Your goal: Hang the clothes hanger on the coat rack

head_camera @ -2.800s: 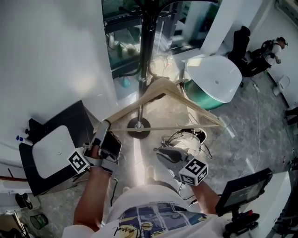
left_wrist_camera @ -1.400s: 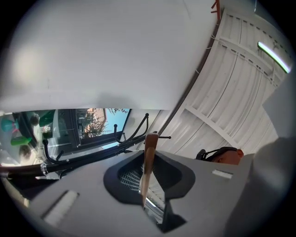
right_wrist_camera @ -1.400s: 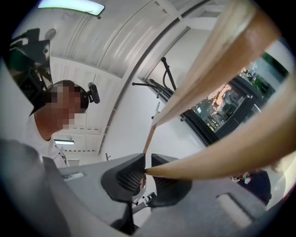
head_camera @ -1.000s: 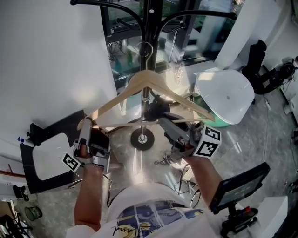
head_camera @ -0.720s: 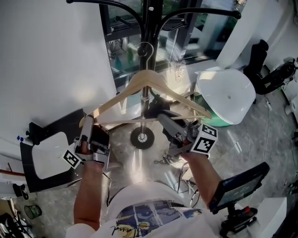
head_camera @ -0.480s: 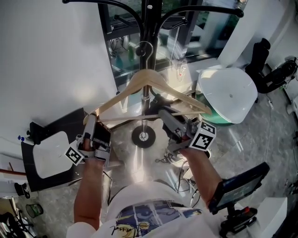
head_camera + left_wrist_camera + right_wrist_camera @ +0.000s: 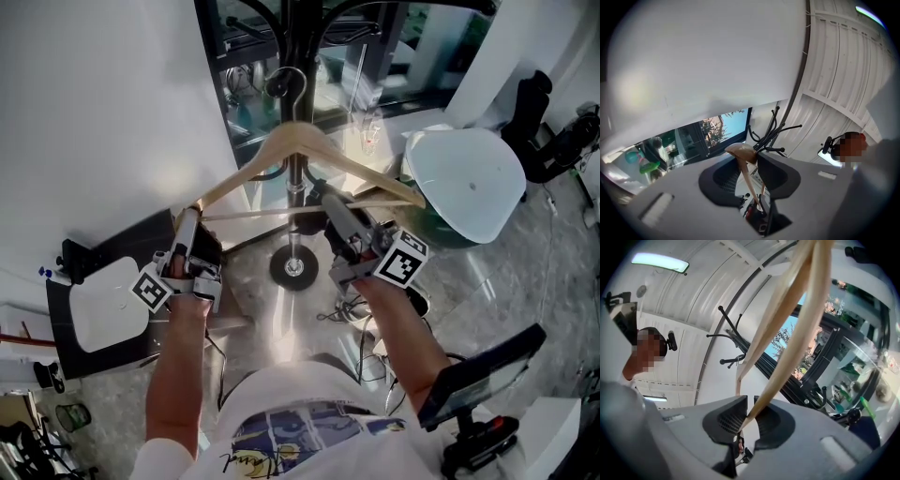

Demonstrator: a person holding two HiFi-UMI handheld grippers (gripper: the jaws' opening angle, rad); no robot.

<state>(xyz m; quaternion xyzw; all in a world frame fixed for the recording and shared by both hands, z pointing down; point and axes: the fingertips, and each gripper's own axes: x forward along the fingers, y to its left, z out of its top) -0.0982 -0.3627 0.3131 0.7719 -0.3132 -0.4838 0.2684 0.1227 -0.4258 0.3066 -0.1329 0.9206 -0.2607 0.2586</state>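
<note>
Left gripper (image 7: 190, 223): fingers have just been opening and now stand apart. The rounded left end of the clothes hanger (image 7: 309, 155) sits loose between them, leaning toward the right-hand finger, not pinched.

Right gripper (image 7: 333, 208): fingers nearly together, clamped on what looks like the hanger's thin lower bar (image 7: 272, 214), which runs up and away from the tips.

Hanger body sits above and ahead of both sets of fingers. Its metal hook (image 7: 292, 82) is farther ahead, right at the coat rack (image 7: 300, 37) pole. It looks caught on the rack, can't confirm.

Handling guess:
- Wooden, so light and stiff, with no flex.
- Smooth finish could slip or pivot in a single-point grip.
- Best hold is a shoulder end plus the bar, one per side, which keeps the hook steerable.
- The thin bar is the weak spot, so go easy on squeeze.

Task seems near its end, at the release step.
</note>
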